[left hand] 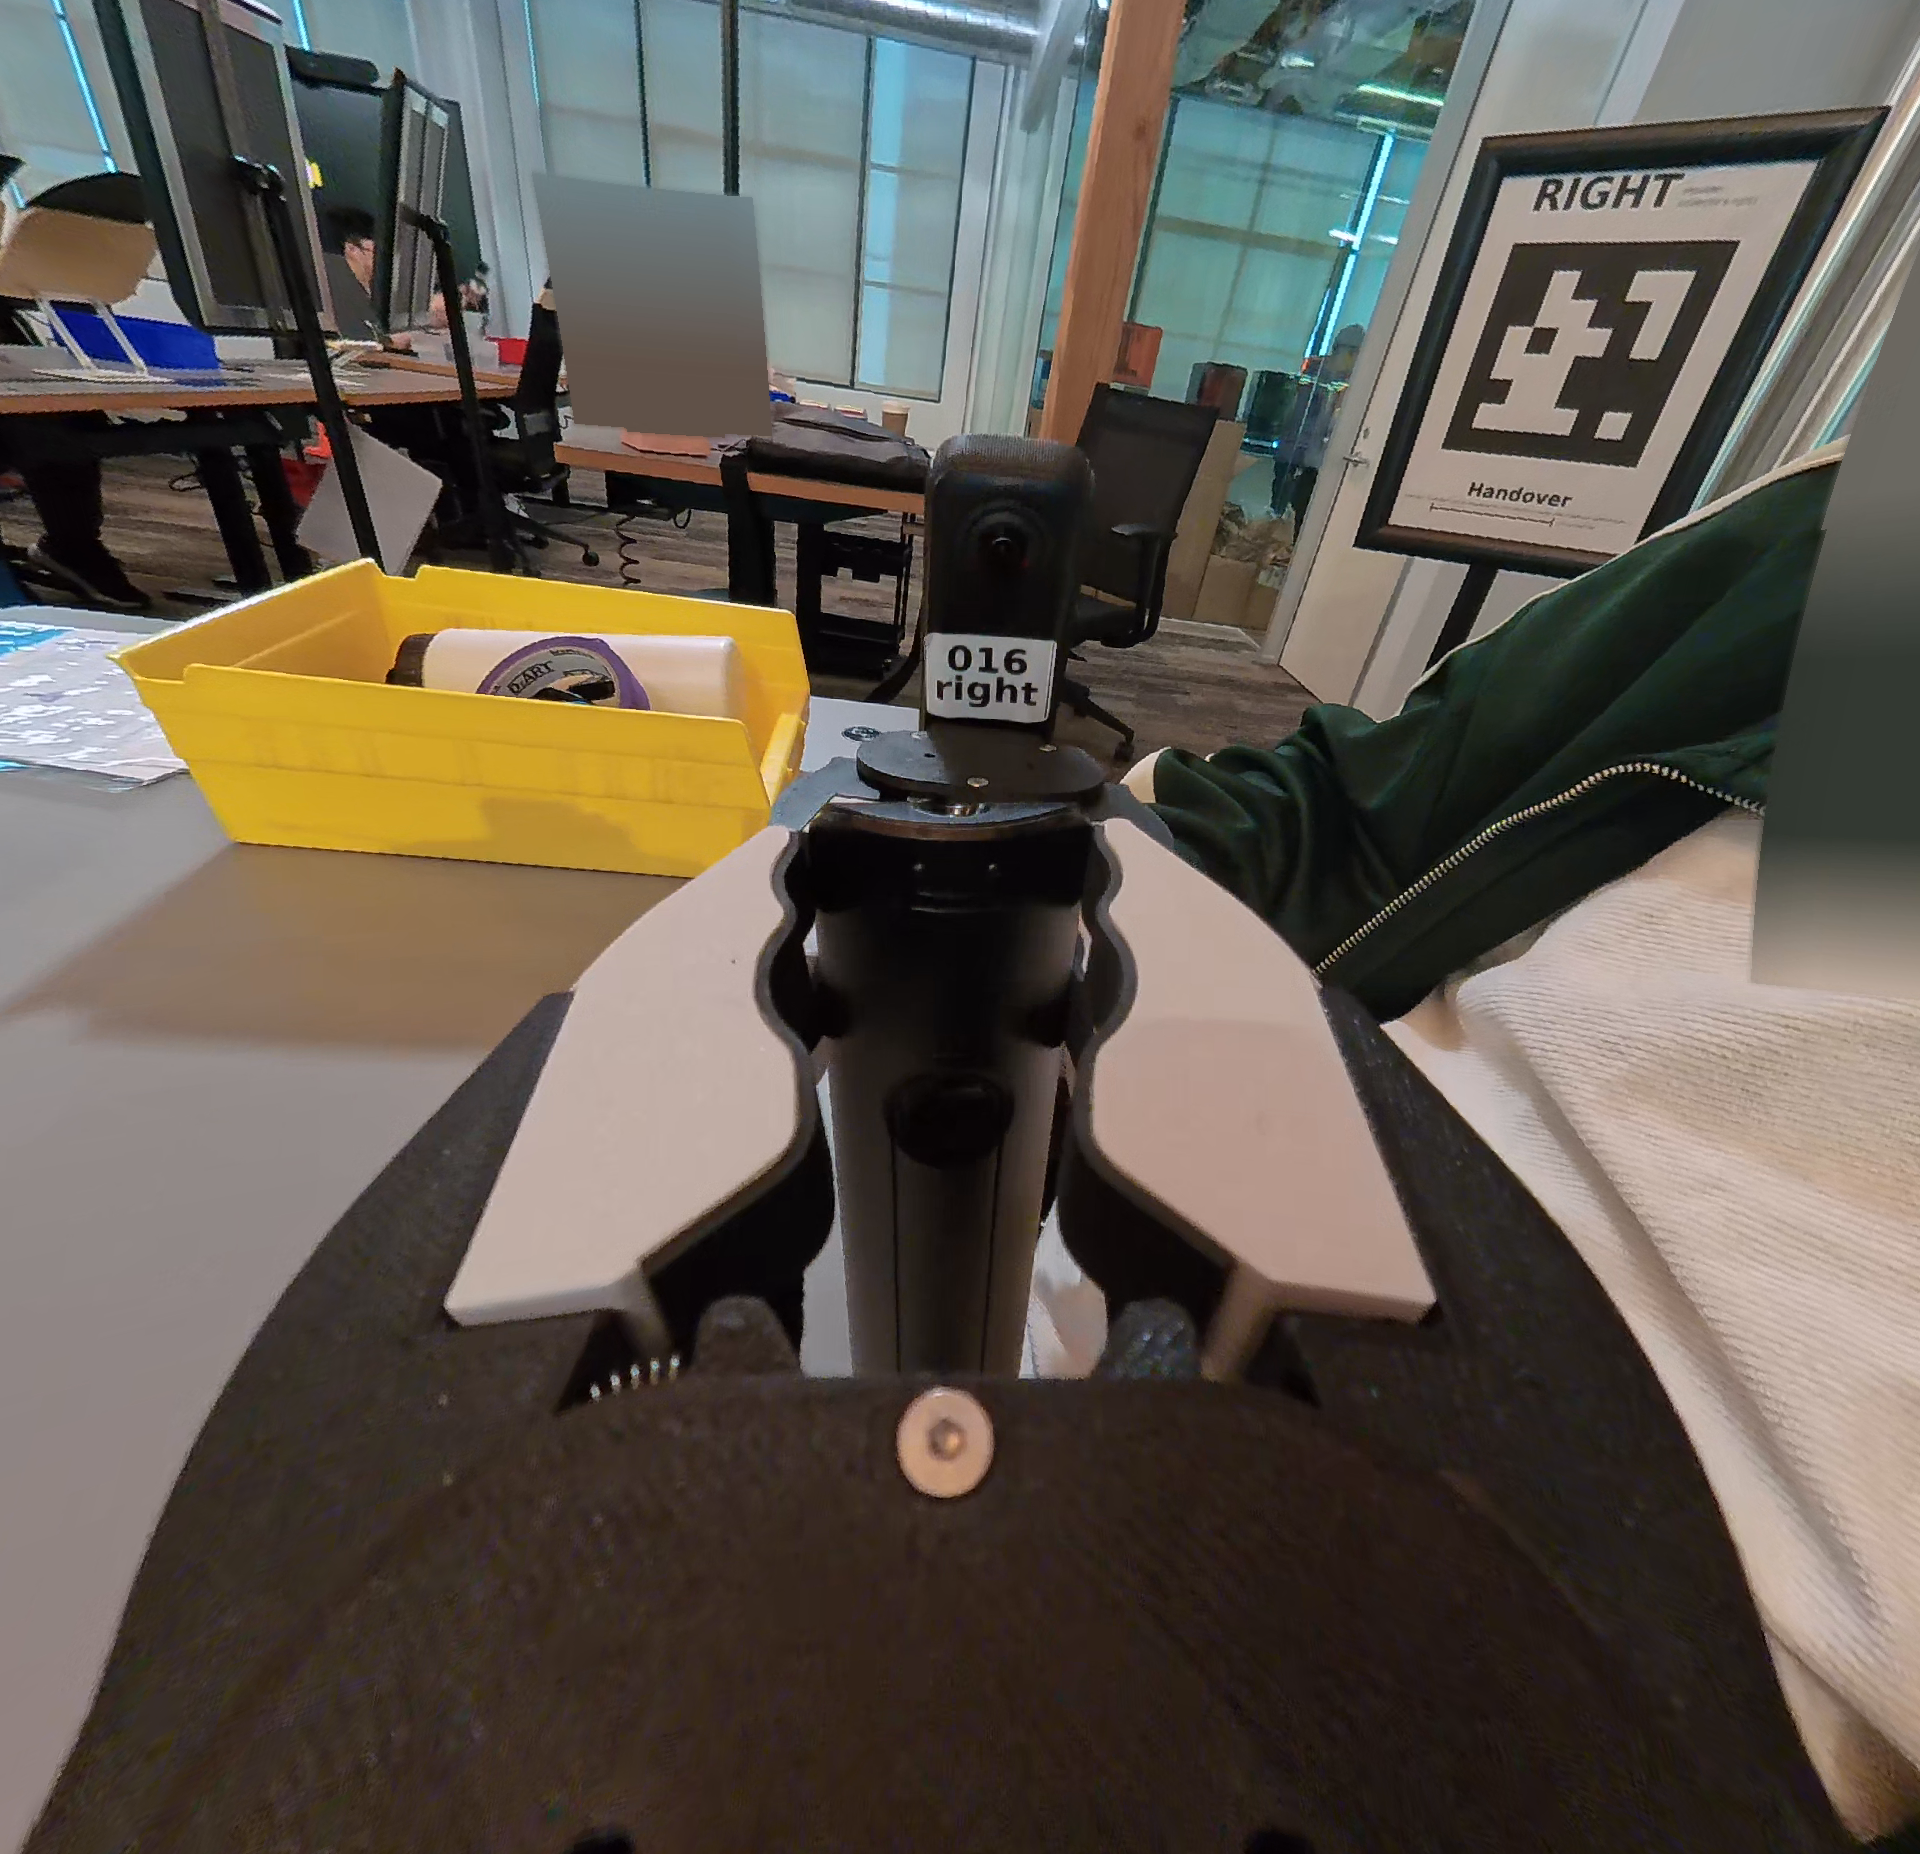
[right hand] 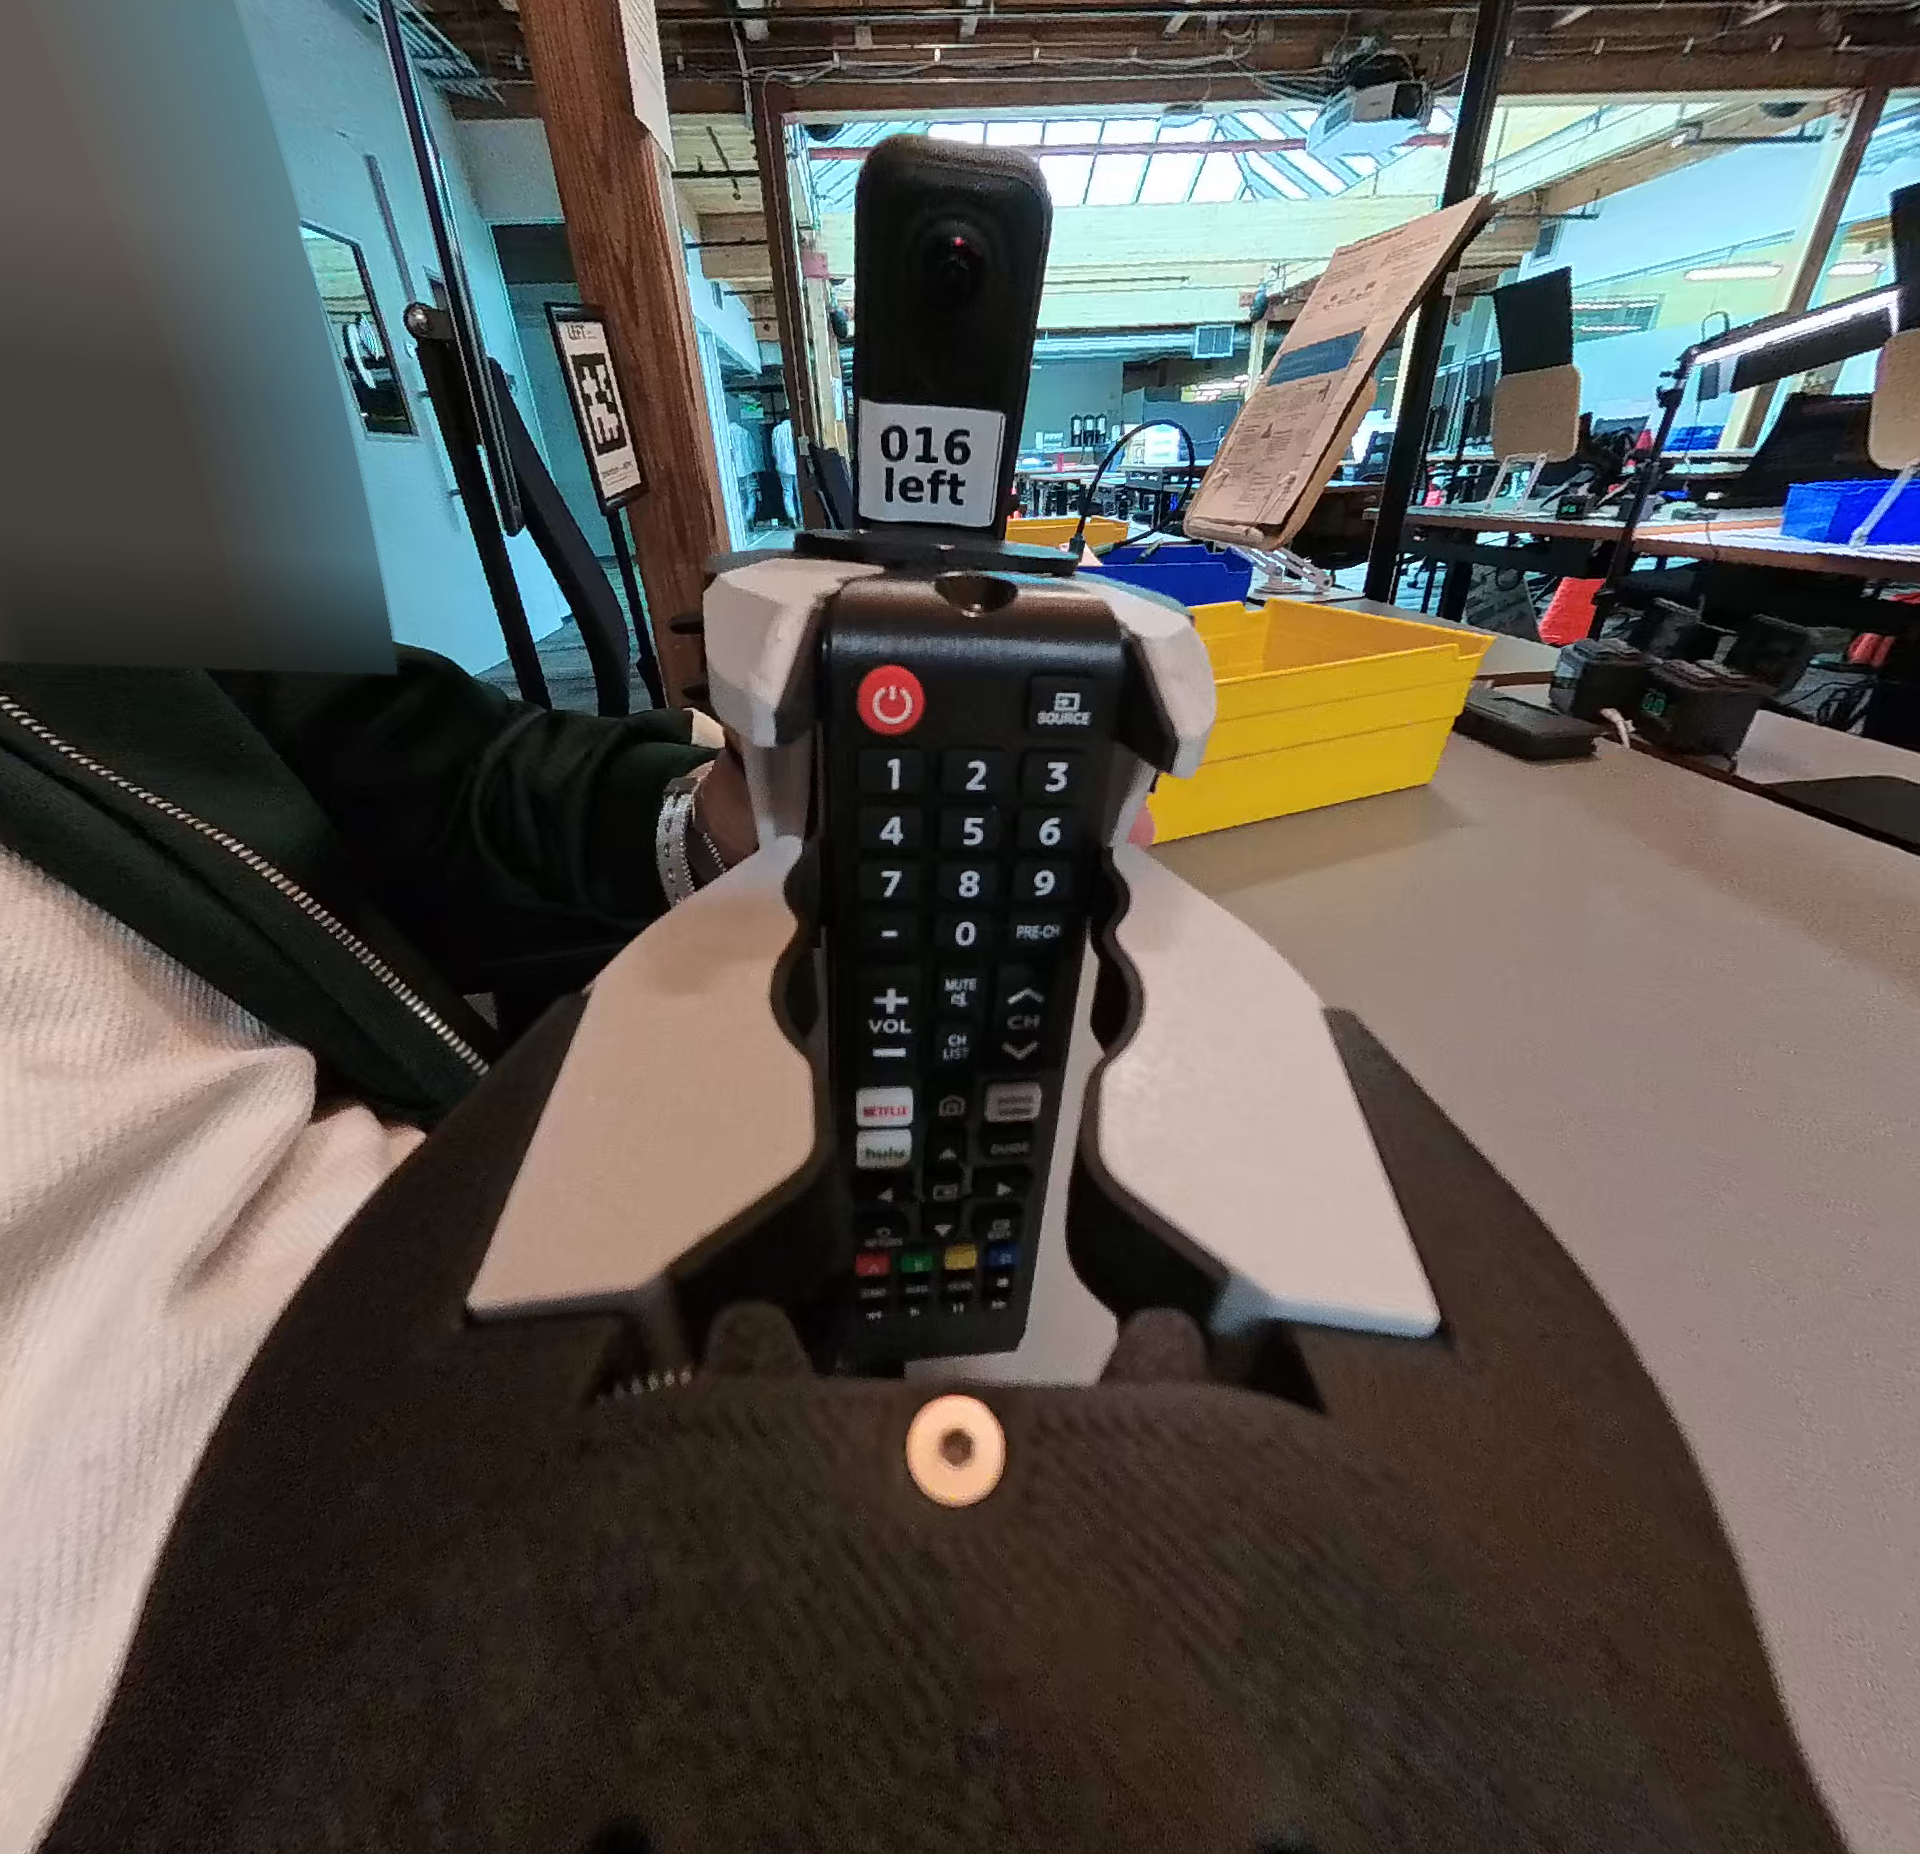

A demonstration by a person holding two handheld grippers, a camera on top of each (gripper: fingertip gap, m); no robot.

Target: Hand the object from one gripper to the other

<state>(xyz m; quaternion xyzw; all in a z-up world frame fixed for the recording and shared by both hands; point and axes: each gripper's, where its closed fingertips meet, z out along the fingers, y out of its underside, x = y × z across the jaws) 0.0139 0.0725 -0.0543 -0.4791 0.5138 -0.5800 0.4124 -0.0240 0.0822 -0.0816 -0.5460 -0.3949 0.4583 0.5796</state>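
Observation:
A black TV remote (right hand: 961, 931) is held level above the grey table, between the two grippers, which face each other tip to tip. In the right wrist view my right gripper (right hand: 961, 859) is shut on the remote's lower half, button side up. My left gripper (right hand: 961, 765) clasps the end with the red power button. In the left wrist view the remote's plain back (left hand: 935, 1129) lies between the fingers of my left gripper (left hand: 945, 848), which press on its sides. The right gripper (left hand: 961, 802) holds the far end.
A yellow bin (left hand: 468, 765) on the grey table (left hand: 260, 973) holds a white bottle and a purple tape roll (left hand: 566, 666). The bin also shows in the right wrist view (right hand: 1320, 724), with black chargers (right hand: 1662, 682) behind. A person's green sleeve (left hand: 1507, 765) and a framed marker sign (left hand: 1590, 339) are on the right. The grippers' ends are close to 4 centimetres from one another.

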